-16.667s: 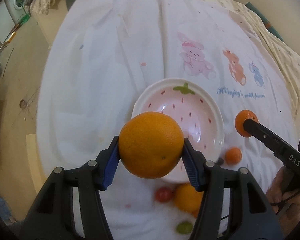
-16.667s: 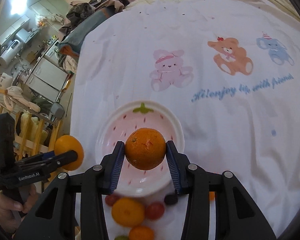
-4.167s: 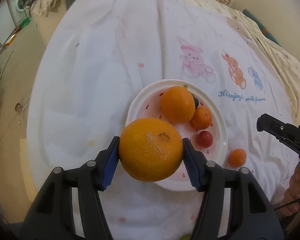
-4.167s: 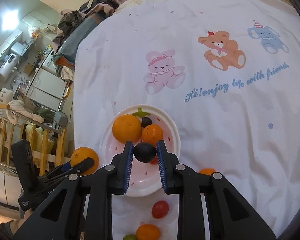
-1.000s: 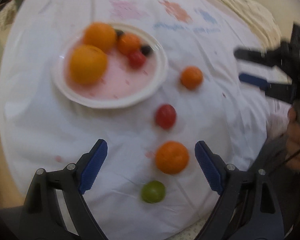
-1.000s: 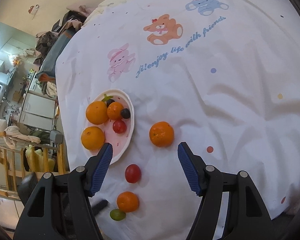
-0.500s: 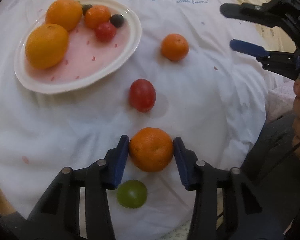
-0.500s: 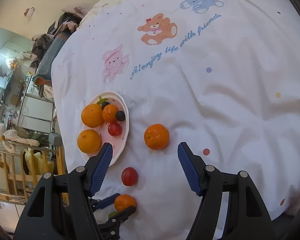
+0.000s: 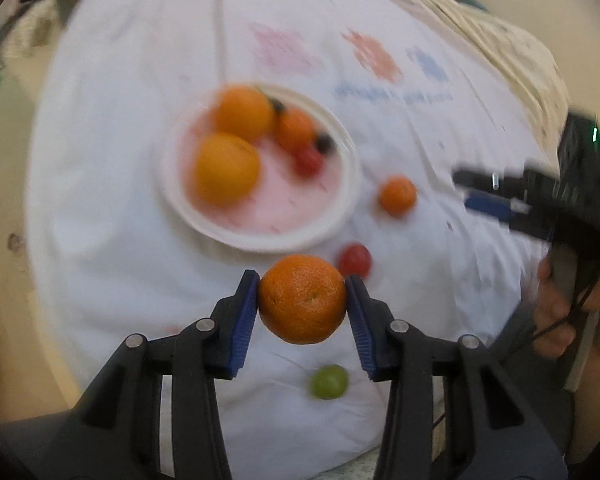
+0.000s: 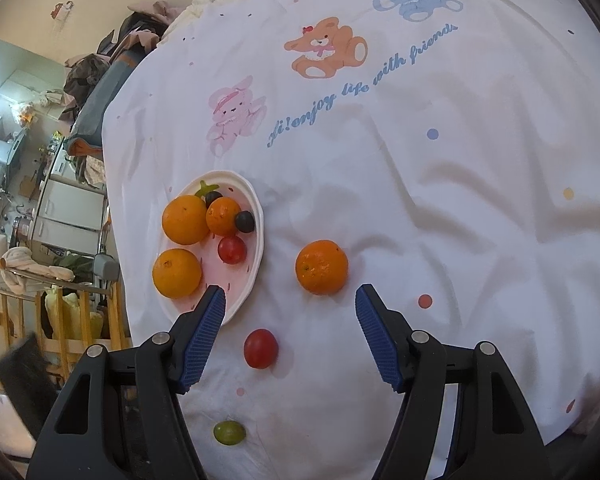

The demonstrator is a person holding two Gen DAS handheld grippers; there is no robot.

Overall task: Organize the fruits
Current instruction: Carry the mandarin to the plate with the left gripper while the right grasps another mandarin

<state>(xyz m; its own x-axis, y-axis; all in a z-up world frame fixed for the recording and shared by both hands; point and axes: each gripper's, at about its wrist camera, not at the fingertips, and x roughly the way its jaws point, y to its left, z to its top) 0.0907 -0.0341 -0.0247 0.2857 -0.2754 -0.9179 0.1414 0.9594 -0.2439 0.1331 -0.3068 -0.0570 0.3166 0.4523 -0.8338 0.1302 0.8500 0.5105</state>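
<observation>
Carrying a mandarin [image 9: 302, 299] pinched in the left claw [image 9: 302, 308]; right claw [image 10: 288, 334] hangs spread, empty.
Round fruit can slip and roll off the bed [image 10: 480, 208] before reaching the plate [image 9: 342, 216].

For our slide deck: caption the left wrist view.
Left gripper lifts a small orange above the cloth, plate of fruit beyond.

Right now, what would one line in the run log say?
left gripper: shut on mandarin, lifted | right gripper: open, empty | plate: six fruits | cloth: three loose
</observation>
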